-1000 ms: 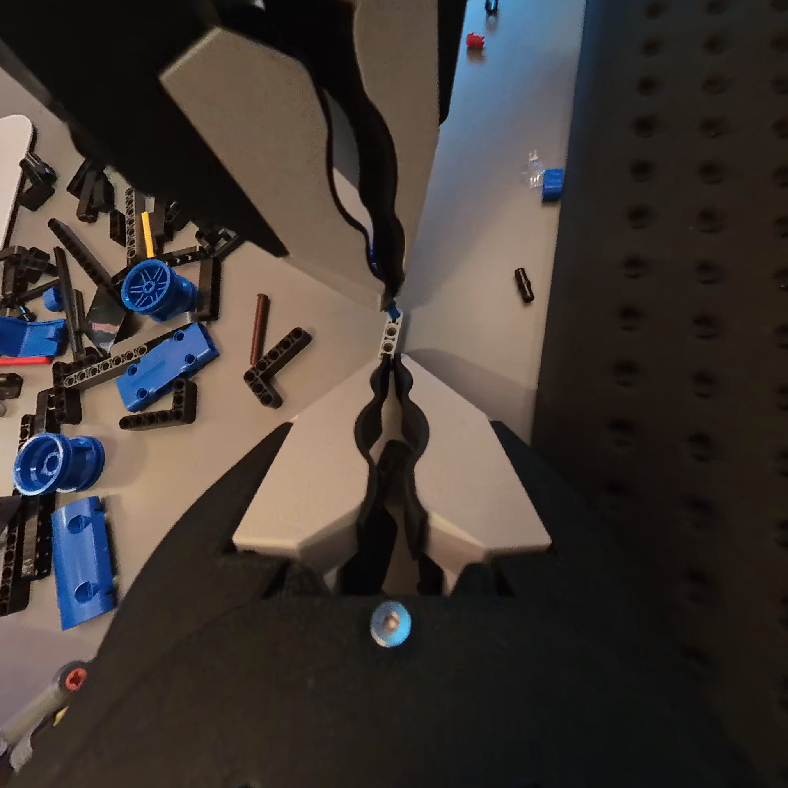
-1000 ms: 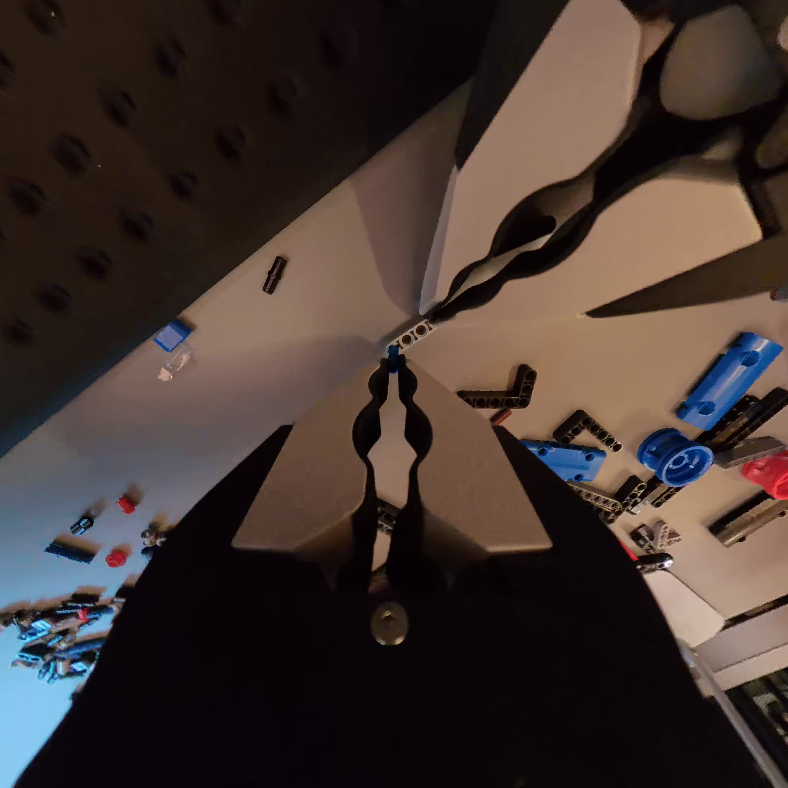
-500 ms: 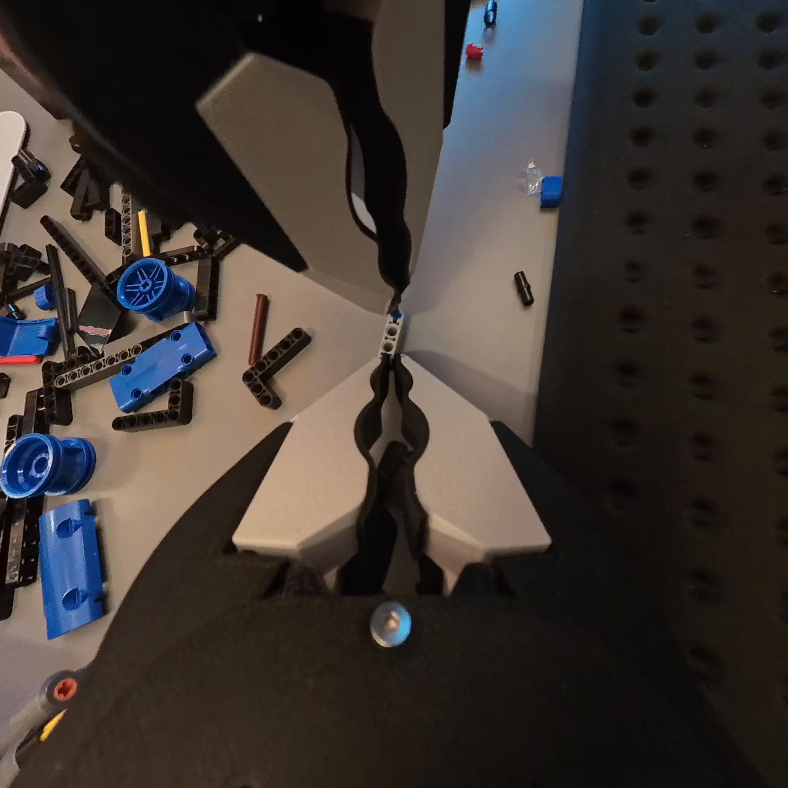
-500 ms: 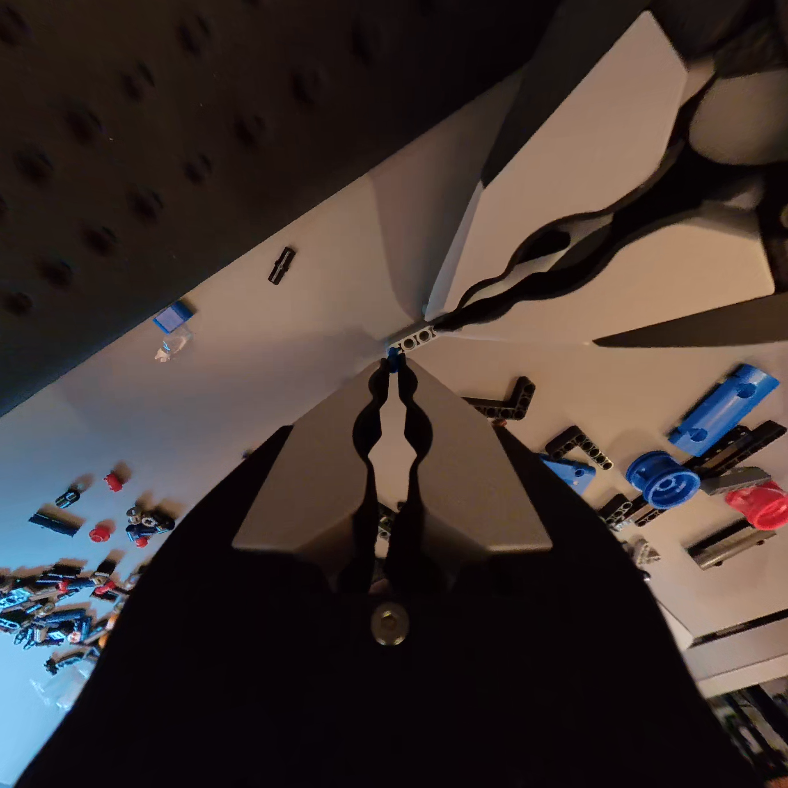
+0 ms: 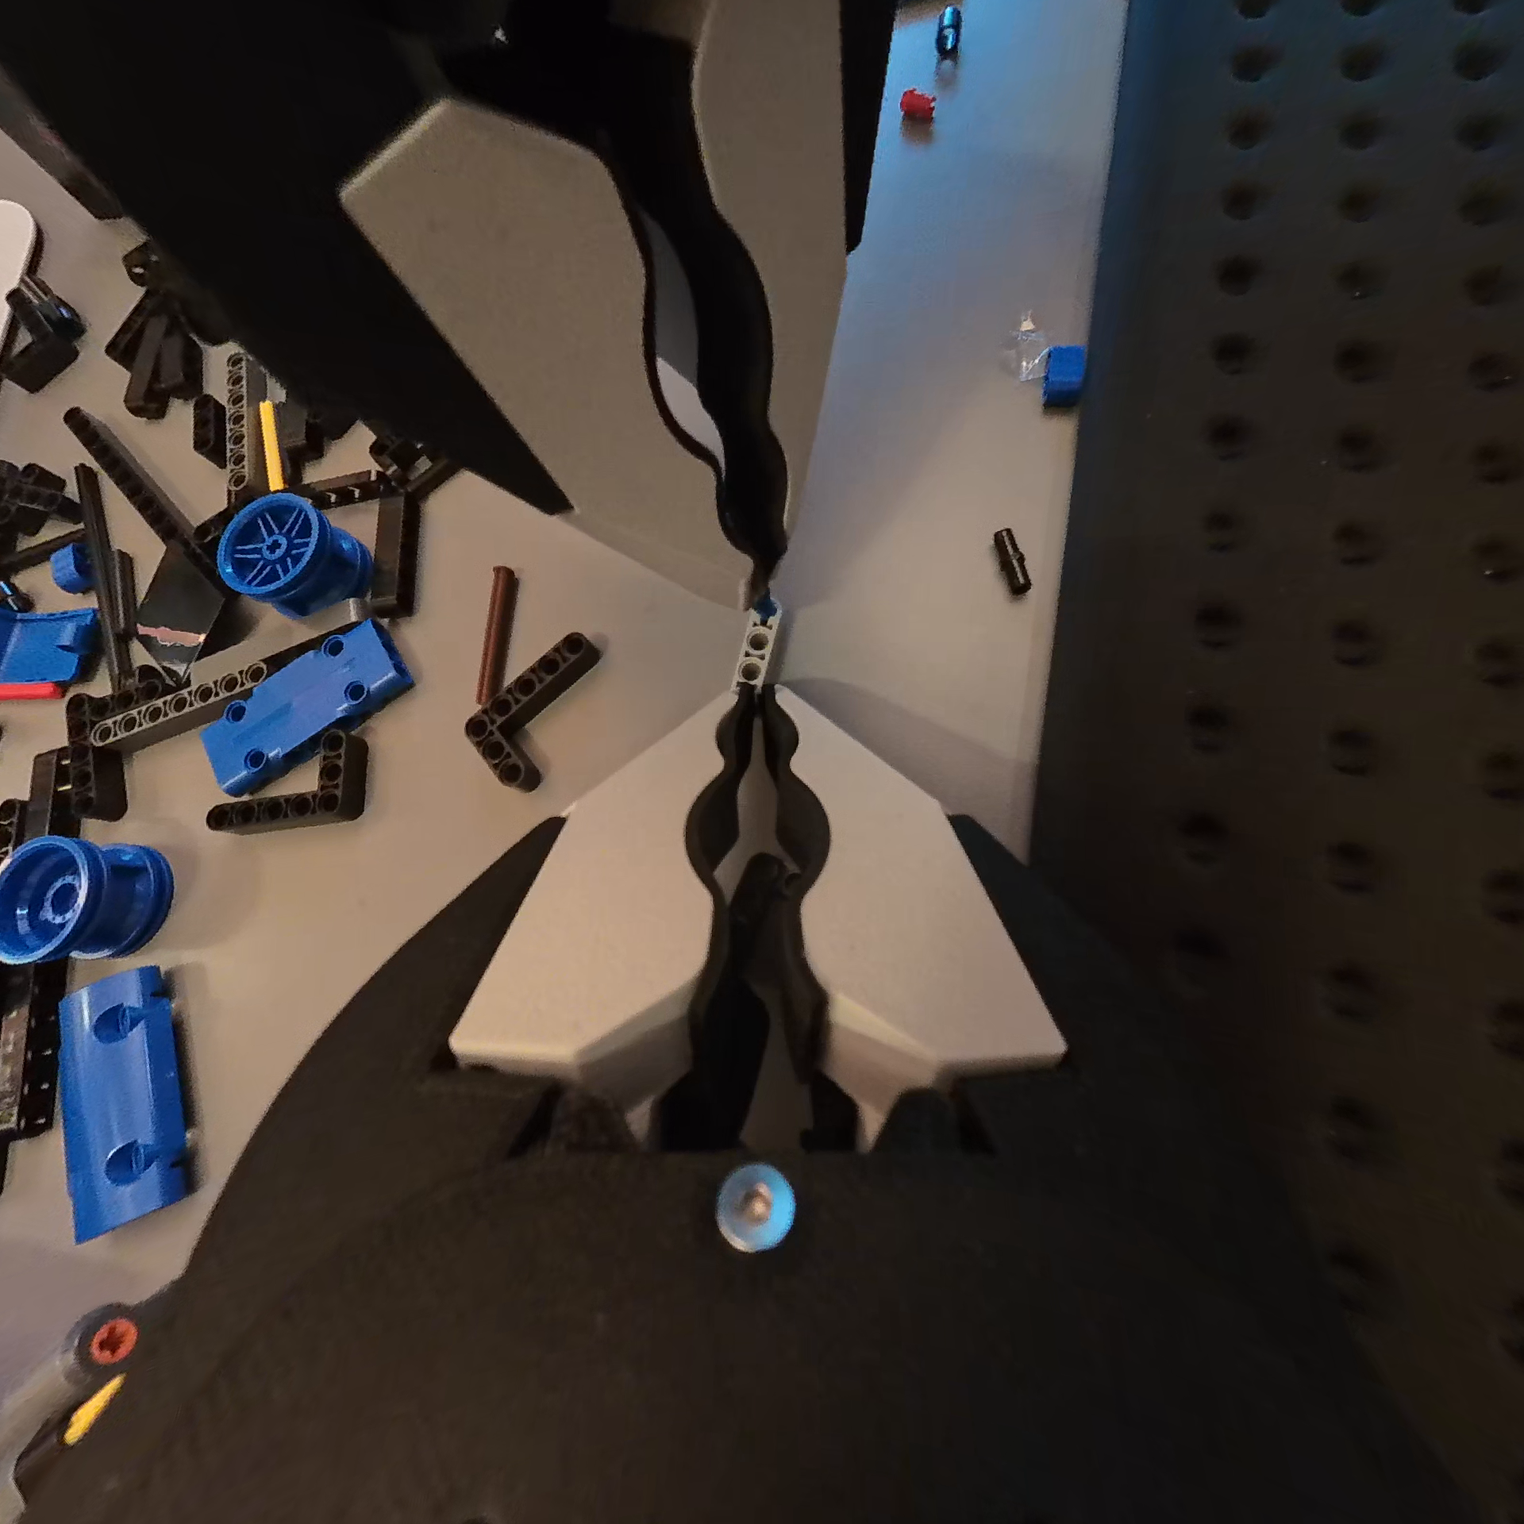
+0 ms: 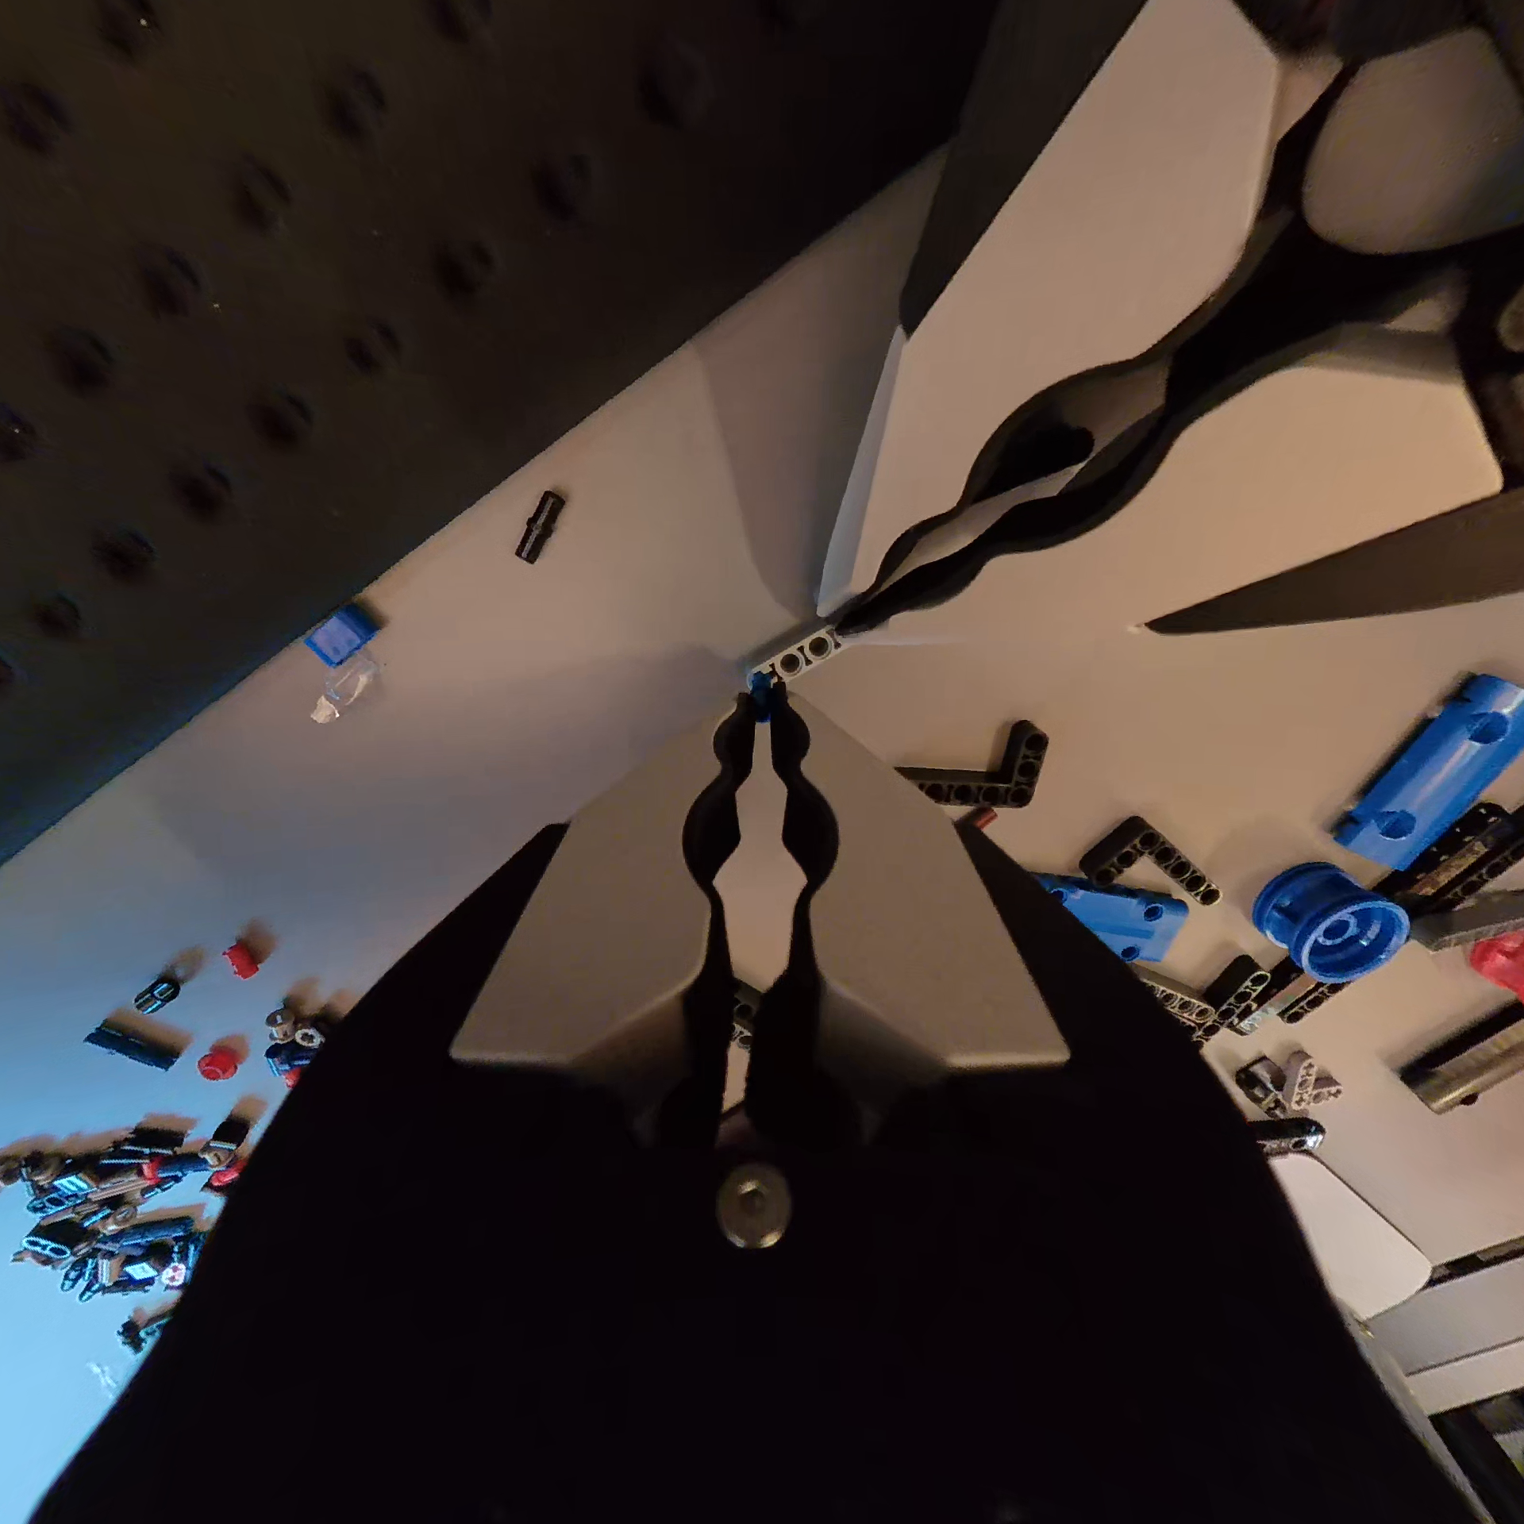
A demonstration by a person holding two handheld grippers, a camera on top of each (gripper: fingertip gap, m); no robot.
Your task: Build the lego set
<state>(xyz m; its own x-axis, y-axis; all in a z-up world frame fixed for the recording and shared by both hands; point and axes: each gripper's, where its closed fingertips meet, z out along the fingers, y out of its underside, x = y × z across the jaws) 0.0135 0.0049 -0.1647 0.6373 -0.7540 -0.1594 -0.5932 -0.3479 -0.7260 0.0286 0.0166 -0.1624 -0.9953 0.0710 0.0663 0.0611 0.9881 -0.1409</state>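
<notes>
My left gripper (image 5: 754,693) is shut on one end of a short light grey beam (image 5: 757,651) with round holes, held above the table. My right gripper (image 6: 765,701) is shut on a small blue pin (image 6: 763,699) and holds it against the beam's (image 6: 798,656) far end. In the left wrist view the right gripper (image 5: 763,577) comes down from the top with the blue pin (image 5: 767,609) at its tips. In the right wrist view the left gripper (image 6: 849,618) reaches in from the upper right.
Loose parts lie on the grey table (image 5: 924,462): blue wheels (image 5: 284,557), blue panels (image 5: 305,713), black L-beams (image 5: 528,713), a brown axle (image 5: 497,631), a black pin (image 5: 1012,561), a blue tile (image 5: 1062,375). A dark perforated panel (image 5: 1319,577) stands along the right. Several small pieces lie at the lower left in the right wrist view (image 6: 124,1187).
Both grippers have stayed shut and close together. The blue pin has pressed closer onto the beam's end. The view over the table has shifted slightly.
</notes>
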